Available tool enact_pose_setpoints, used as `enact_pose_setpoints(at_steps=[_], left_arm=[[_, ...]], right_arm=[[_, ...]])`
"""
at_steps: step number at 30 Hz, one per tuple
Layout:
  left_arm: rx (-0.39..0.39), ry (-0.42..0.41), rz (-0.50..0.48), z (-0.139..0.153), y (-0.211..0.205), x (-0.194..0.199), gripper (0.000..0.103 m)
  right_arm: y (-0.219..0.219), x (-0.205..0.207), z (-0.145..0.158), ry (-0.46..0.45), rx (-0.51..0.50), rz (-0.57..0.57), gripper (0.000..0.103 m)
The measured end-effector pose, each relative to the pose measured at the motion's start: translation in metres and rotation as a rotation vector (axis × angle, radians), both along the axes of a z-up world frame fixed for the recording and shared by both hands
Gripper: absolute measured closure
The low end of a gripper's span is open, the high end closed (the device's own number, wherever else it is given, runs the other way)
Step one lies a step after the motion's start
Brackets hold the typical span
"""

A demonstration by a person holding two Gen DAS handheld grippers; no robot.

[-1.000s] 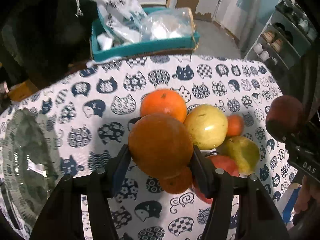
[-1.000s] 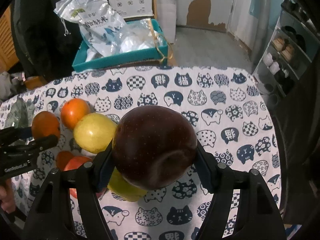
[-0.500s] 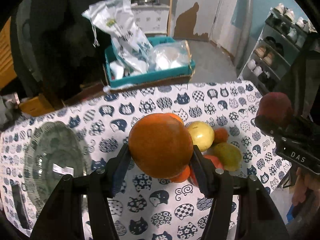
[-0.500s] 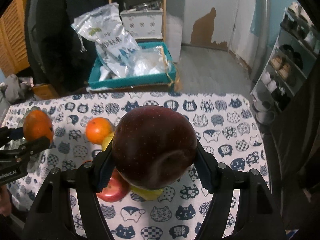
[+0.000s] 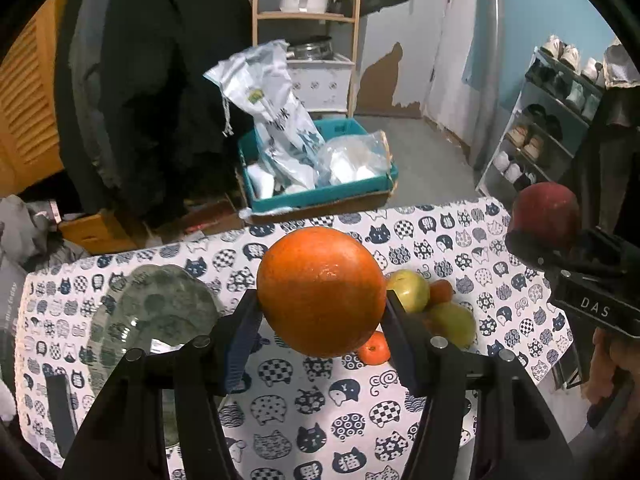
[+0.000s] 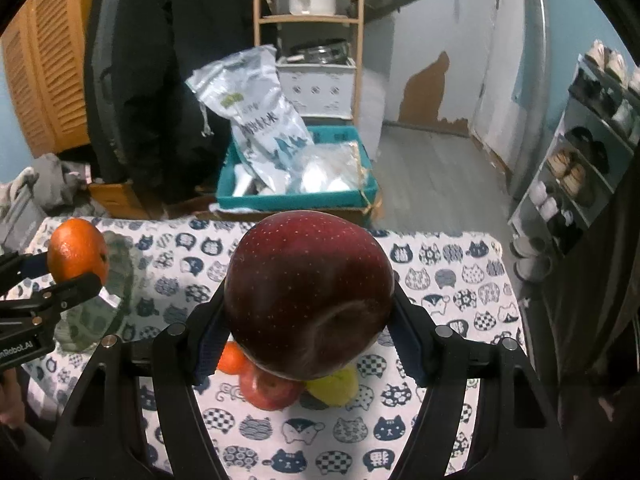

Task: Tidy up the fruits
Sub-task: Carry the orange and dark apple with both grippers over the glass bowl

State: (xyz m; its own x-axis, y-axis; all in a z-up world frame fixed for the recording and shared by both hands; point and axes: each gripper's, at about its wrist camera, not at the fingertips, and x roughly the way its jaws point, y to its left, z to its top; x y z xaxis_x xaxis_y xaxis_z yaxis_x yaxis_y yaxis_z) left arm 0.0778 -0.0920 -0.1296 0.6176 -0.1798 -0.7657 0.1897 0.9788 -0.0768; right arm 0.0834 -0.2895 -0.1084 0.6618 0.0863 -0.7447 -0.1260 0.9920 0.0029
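My left gripper is shut on a large orange and holds it high above the cat-print tablecloth. My right gripper is shut on a dark red apple, also held high; it also shows in the left wrist view. The orange shows in the right wrist view. Below lies a pile of fruit: a yellow-green apple, a pear, small oranges and a red apple. A glass plate sits at the table's left.
Behind the table stands a teal box with plastic bags and a rice sack. A wooden shelf and dark coat are at the back, a shoe rack to the right.
Both grippers have risen well above the table with their fruit. The pile of fruit and the glass plate now look smaller and farther below.
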Motion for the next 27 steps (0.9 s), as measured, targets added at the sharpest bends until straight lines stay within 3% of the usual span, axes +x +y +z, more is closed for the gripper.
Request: enact_pose_setpoints(at_steps=[15,27], left_arm=[[-0.009,-0.062,0.091,0.028,0.061,-0.021,0.041],[-0.016,-0.047,0.210,0.022,0.131,-0.031,0.041]], right_arm=[[0.066,-0.004,0.028,-0.036,0.020,0.104,0.031],[0.151,0.009,0.024,-0.004,0.038,0.217,0.031]])
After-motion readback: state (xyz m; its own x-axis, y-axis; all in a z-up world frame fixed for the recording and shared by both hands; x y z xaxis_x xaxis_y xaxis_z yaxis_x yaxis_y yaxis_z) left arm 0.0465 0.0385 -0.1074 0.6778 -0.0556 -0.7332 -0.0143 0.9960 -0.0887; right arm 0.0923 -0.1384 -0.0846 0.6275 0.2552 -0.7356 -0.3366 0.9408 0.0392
